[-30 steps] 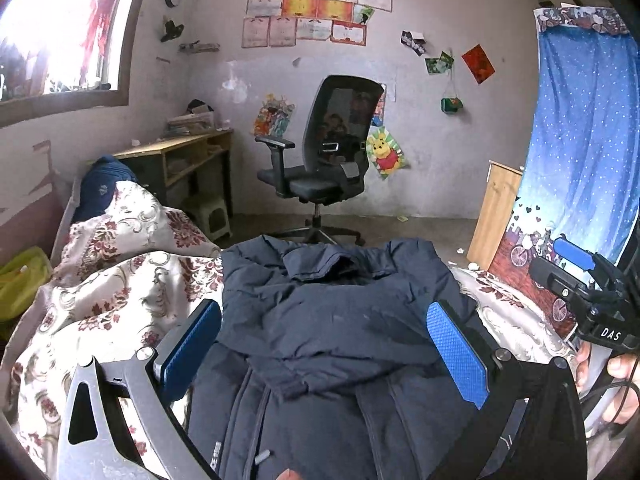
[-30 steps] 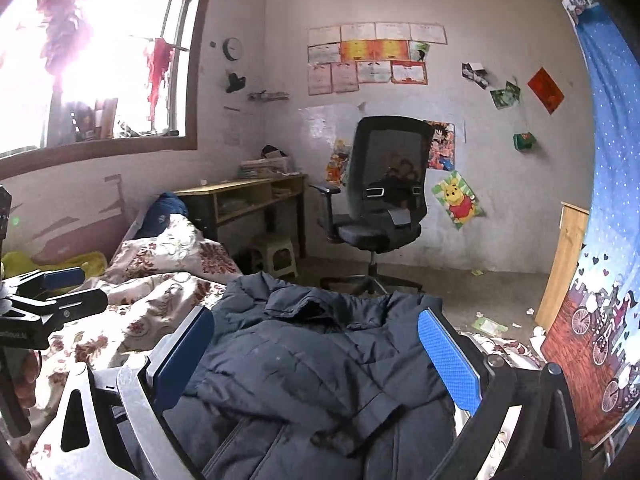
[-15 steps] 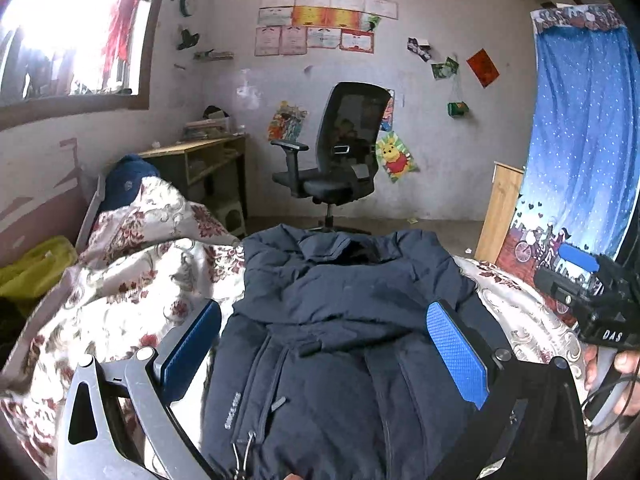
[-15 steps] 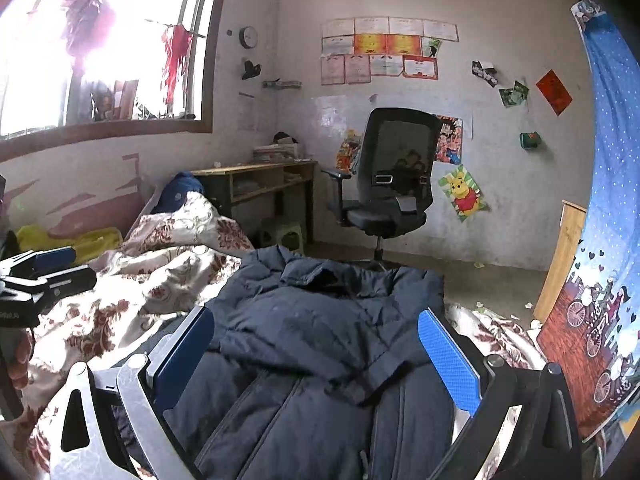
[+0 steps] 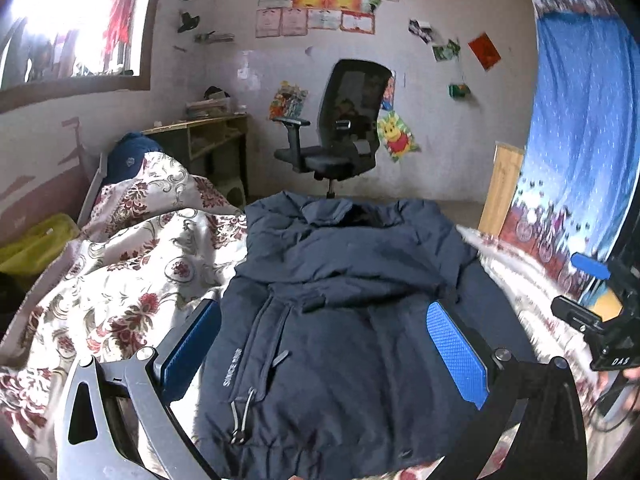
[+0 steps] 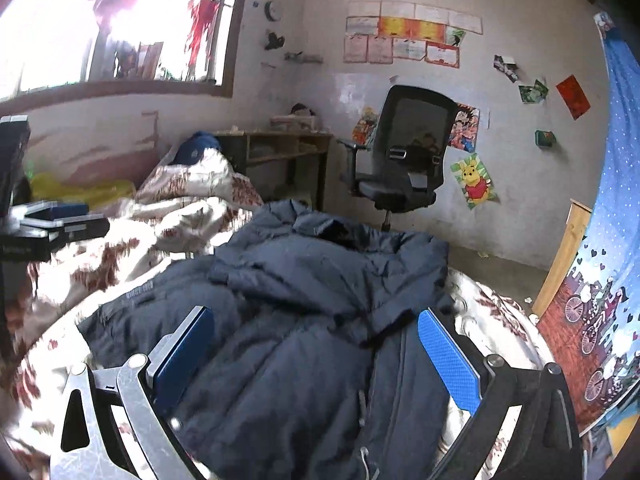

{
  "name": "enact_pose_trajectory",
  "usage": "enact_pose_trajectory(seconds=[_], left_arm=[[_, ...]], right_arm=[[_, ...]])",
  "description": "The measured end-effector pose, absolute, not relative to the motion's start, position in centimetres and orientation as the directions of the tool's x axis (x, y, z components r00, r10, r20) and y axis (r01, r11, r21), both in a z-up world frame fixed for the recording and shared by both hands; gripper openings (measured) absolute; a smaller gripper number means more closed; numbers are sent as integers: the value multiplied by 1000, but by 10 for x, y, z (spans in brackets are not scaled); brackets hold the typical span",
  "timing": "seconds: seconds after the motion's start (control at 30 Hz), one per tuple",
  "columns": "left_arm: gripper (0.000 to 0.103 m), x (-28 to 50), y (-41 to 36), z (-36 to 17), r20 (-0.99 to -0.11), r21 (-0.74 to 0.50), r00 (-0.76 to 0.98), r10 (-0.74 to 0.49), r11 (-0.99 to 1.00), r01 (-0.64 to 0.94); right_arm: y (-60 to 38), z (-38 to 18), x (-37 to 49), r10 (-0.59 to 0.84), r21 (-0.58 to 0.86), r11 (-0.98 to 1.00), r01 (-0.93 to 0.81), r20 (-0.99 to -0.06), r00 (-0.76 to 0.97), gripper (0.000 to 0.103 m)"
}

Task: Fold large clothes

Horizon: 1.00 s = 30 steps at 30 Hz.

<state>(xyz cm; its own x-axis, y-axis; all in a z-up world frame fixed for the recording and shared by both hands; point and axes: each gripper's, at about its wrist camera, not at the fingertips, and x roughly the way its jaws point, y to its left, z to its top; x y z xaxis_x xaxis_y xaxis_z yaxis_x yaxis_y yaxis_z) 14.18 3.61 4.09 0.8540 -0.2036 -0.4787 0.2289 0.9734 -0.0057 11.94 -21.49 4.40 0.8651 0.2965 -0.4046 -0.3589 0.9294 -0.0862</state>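
Navy padded jacket [image 5: 340, 320] is lying on the bed [image 5: 132, 280], collar away from you (long axis running straight ahead); you're holding both the left hand-held gripper [image 5: 320, 344] and right hand-held gripper [image 6: 316, 344] wide open, empty, above its hem.

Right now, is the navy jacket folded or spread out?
Partly folded: the jacket lies on the floral bedspread with sleeves crossed over its chest, the body at full length.
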Motion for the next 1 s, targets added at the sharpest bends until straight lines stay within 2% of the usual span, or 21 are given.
enact_pose_trajectory(seconds=[0.23,0.43,0.6,0.7,0.8,1.0], left_arm=[[101,132,33,-1,-561,83,807,-183,958,275],[101,126,35,-32,-632,90,750,-195,943,320],[101,121,33,-57,-725,37,641,-254,914,404],[101,118,28,-70,-759,51,602,-249,898,437],[101,114,23,-81,-783,84,578,-231,881,466],[101,113,18,-101,-823,69,519,-231,866,495]], right_arm=[[-218,-3,108,275,-150,904,-400,-512,813,103],[-222,-33,105,249,-158,899,-407,-580,775,103],[-228,-60,107,230,-131,899,-418,-672,704,103],[-228,-75,106,210,-143,890,-433,-715,667,103],[-224,-89,110,206,-128,882,-454,-761,615,103],[-206,-119,113,151,-171,850,-499,-828,541,103]])
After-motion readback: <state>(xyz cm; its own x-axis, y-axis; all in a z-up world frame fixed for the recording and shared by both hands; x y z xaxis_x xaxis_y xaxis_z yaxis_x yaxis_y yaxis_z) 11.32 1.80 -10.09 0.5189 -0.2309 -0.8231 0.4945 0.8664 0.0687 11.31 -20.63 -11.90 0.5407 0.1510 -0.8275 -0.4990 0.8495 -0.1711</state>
